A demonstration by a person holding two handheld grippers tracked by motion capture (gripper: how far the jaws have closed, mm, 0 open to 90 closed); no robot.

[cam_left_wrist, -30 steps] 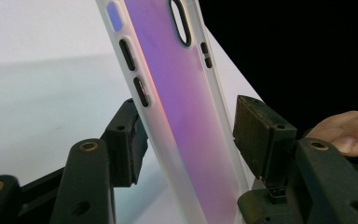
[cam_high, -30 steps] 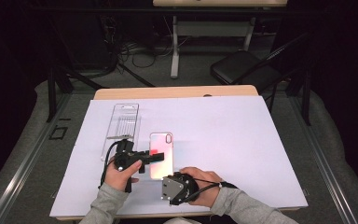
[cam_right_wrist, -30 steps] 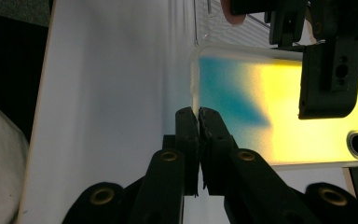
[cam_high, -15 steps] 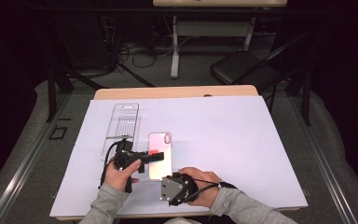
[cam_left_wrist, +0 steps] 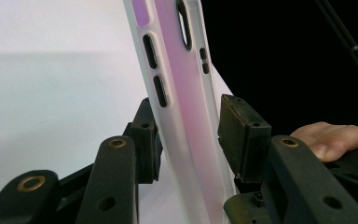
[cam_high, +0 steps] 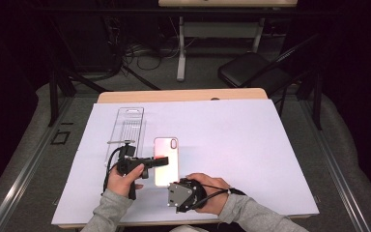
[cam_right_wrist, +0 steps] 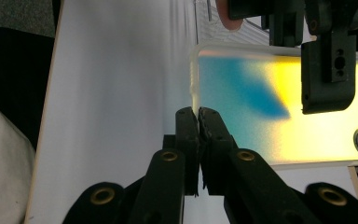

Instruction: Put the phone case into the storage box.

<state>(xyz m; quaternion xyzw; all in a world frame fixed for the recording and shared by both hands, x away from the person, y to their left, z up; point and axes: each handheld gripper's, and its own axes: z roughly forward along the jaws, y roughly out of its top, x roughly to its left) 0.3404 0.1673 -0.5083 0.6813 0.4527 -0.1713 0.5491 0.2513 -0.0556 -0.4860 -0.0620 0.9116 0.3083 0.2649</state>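
Phone case between both tools' jaws

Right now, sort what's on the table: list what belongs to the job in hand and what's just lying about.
In the job:
phone case
left gripper, jaws closing around the case
right gripper, pinching the case's edge

Lying about:
clear plastic tray

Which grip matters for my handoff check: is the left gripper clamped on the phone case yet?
Not yet: the left gripper straddles the phone case, jaws just closing, a gap at one pad.
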